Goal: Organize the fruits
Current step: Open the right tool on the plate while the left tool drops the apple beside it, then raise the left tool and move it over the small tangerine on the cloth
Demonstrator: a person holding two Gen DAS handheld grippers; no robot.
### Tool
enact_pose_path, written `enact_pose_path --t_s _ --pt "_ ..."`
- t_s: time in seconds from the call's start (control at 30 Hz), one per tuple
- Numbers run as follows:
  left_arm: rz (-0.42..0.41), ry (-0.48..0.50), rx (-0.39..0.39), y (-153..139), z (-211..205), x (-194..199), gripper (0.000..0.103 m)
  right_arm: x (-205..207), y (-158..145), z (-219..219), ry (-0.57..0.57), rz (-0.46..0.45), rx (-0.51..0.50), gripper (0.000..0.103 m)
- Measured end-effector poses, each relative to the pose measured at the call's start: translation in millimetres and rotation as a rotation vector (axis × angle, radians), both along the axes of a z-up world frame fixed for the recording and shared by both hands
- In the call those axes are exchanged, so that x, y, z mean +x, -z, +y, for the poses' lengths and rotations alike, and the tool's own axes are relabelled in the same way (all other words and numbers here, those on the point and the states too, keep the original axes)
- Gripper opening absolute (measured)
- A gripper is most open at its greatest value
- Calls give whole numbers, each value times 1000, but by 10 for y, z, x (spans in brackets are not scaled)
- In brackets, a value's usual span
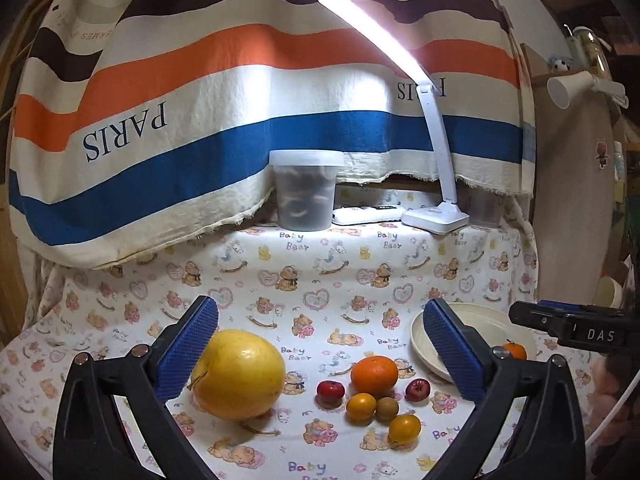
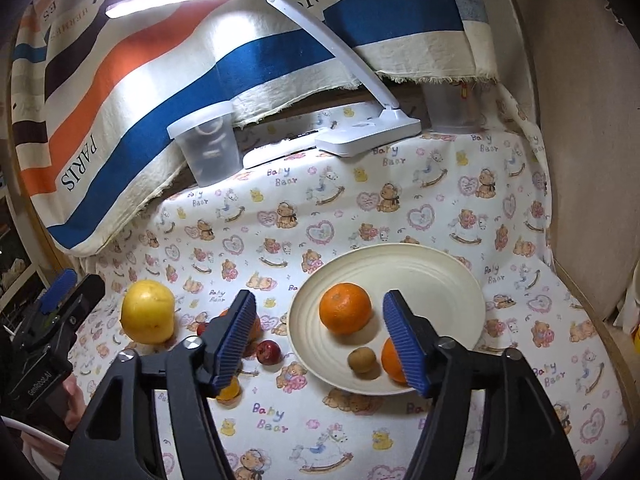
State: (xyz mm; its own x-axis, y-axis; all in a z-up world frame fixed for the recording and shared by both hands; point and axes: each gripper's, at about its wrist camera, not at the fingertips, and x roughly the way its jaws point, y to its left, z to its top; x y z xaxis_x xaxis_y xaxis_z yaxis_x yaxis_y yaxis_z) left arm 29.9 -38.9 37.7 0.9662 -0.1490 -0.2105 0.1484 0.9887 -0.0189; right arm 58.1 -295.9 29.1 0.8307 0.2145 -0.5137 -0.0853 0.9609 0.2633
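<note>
1. Plate [image 2: 440,276]: holds two oranges and a brown fruit; a careless drop could roll them off.
2. Yellow fruit [image 1: 238,374]: on desk, wide and smooth; may slip from left jaws [image 1: 320,354], spread, empty.
3. Small fruits [image 1: 362,408]: clustered on desk; right jaws [image 2: 318,340], released over plate, could scatter them.

Both grippers hovering with jaws apart
Left gripper [image 1: 320,348] is gaping wide; right gripper [image 2: 320,340] is standing partly spread, both gripping nothing

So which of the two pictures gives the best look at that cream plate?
The right wrist view: the plate shows almost whole, holding two oranges and a small brown fruit. In the left wrist view the plate sits at the right, largely hidden behind a blue gripper finger.
</note>
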Motion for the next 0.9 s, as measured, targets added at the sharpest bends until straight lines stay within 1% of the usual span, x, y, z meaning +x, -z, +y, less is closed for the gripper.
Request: enact_pose_path --t_s 0.07,0.17,0.3,0.33,0.37,0.4,0.47,0.5,0.53,0.57,0.6,0.7,0.77,0.83,0.9 --pt "-5 -8 19 23 -32 -11 102 -1 2 -5 4 -9 -1 70" --pt "23 11 35 78 -91 30 102 20 21 -21 45 -10 -26 71" --pt "99 52 47 159 -181 105 102 37 35 -61 49 5 -2 71" --pt "132 60 55 184 -211 136 102 33 28 -59 49 0 -7 71" --pt "183 69 62 214 -245 183 101 24 21 -51 51 -8 -17 71" --pt "228 80 57 248 -263 221 97 16 15 -40 52 -13 -27 71" --pt "324 138 21 330 -299 294 91 4 6 -18 54 -20 -46 71" --pt "372 169 4 377 -320 328 85 2 5 -14 53 -21 -48 71" --pt "415 185 -6 427 -340 358 81 -4 1 -11 50 -20 -46 71" --pt "455 196 -12 478 -360 390 74 -3 2 -11 47 -18 -44 71" --pt "490 215 -16 531 -383 419 67 -2 1 -11 46 -16 -43 71" --pt "548 242 4 645 -452 455 54 -2 -1 -10 46 -15 -45 71" --pt "565 248 21 688 -497 452 53 -2 0 -8 46 -14 -44 71" --pt "582 259 22 715 -515 468 53 -4 0 -9 46 -15 -43 71" --pt "599 246 41 747 -536 479 52 -1 -1 -5 45 -16 -46 71"
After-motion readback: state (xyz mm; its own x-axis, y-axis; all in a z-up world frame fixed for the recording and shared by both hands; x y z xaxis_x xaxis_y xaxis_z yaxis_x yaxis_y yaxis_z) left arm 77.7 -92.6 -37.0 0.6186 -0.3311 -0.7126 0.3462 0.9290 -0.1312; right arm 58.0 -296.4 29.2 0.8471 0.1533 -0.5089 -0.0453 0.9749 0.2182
